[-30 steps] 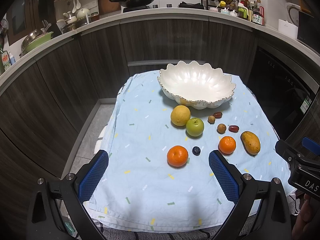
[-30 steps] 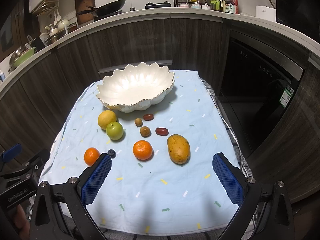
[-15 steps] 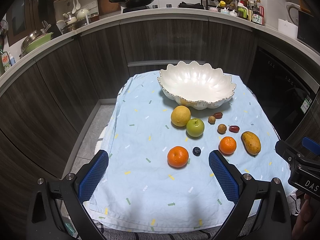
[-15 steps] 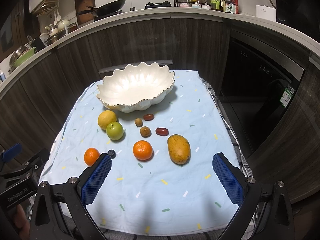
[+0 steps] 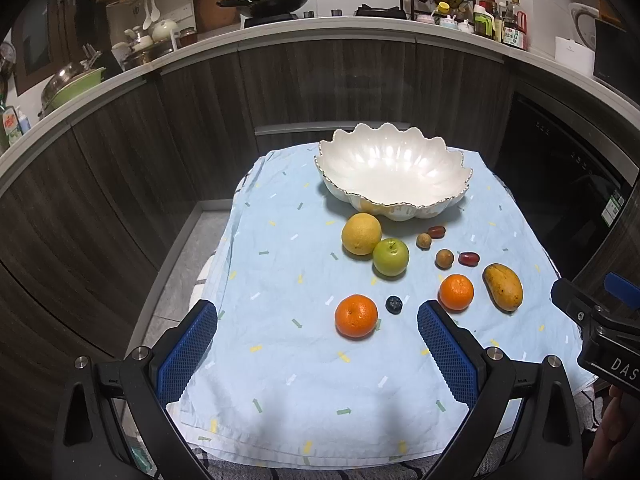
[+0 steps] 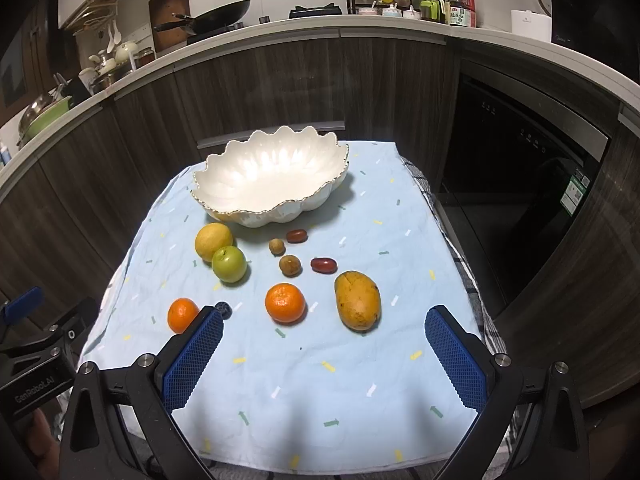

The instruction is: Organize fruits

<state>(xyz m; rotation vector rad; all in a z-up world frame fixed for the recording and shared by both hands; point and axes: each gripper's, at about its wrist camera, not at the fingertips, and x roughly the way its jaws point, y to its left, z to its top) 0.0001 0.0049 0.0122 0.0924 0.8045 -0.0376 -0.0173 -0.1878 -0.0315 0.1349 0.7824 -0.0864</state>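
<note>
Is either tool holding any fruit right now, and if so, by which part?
Nothing is held. The left tool and right tool are both open above the cloth.

In the right wrist view, the blueberry sits half hidden behind a blue pad of the right gripper, beside the left orange. The labels on the bottles behind the bowl are too small to read.

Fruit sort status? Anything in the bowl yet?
Done: nothing; the white bowl is empty. In hand: nothing; left gripper and right gripper are open, short of the fruit. Left: all of it, including mango, green apple, both oranges.
</note>
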